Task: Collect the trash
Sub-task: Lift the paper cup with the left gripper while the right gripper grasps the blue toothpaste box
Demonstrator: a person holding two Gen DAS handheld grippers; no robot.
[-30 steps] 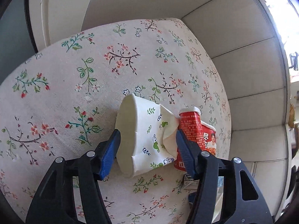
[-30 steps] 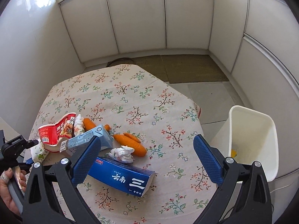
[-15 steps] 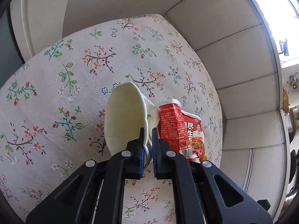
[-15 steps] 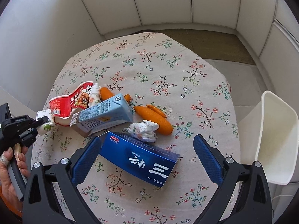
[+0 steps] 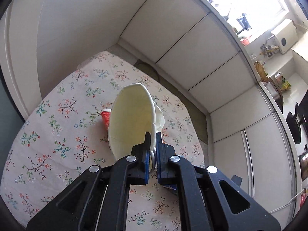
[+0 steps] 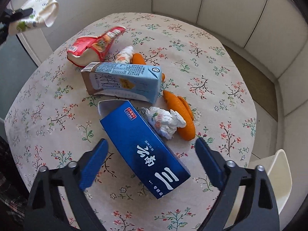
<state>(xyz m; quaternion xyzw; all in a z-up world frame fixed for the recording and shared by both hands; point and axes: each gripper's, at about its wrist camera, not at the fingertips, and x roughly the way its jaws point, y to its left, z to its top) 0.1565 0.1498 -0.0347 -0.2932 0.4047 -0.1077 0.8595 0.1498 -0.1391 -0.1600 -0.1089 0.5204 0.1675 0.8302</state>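
Note:
My left gripper (image 5: pixel 152 140) is shut on the rim of a crumpled white paper cup (image 5: pixel 130 119) and holds it in the air above the floral table (image 5: pixel 57 134). The cup also shows at the top left of the right wrist view (image 6: pixel 36 13). My right gripper (image 6: pixel 150 157) is open, its fingers either side of a blue carton box (image 6: pixel 144 146) lying on the table. Beyond it lie a crumpled tissue (image 6: pixel 165 121), orange peels (image 6: pixel 181 113), a light blue milk carton (image 6: pixel 123 80), a red noodle cup (image 6: pixel 94 46) and a small wrapper (image 6: pixel 124 54).
A white bin (image 6: pixel 279 175) stands on the floor beside the table's right edge. White cabinets (image 5: pixel 192 48) line the walls around the table. A kitchen counter with pots (image 5: pixel 288 96) is at the far right in the left wrist view.
My left gripper, shut on the paper cup, has lifted it off the table and away from the red noodle cup. My right gripper has moved down and closer over the blue box.

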